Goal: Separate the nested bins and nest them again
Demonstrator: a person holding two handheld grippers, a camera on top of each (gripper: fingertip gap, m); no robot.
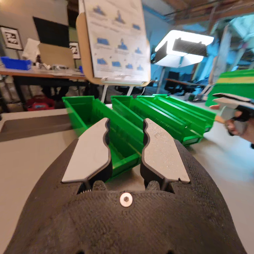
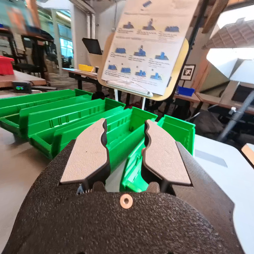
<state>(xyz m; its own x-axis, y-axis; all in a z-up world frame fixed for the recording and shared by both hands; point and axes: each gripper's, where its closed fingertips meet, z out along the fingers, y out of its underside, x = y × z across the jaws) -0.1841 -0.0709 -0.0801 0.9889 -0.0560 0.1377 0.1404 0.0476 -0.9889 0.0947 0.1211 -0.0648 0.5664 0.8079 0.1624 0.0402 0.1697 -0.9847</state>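
Observation:
Several long green bins lie side by side on the pale table (image 1: 27, 165). In the left wrist view my left gripper (image 1: 125, 122) is open, low over the front end of the leftmost bin (image 1: 85, 114), with that bin's right wall running between the fingers, untouched. The other bins (image 1: 165, 116) lie to its right. My right gripper (image 1: 232, 104), held by a hand, shows at the far right. In the right wrist view my right gripper (image 2: 125, 122) is open over the near ends of two bins (image 2: 123, 133), (image 2: 178, 129). More bins (image 2: 61, 114) lie to the left.
An instruction board on a stand (image 1: 116, 41) rises just behind the bins and also shows in the right wrist view (image 2: 144, 48). A grey recessed tray (image 1: 34, 123) lies at the left. A green and yellow stack (image 1: 236, 82) stands far right. Back tables hold a blue bin (image 1: 16, 63). Left tips to right tips: about 35 centimeters.

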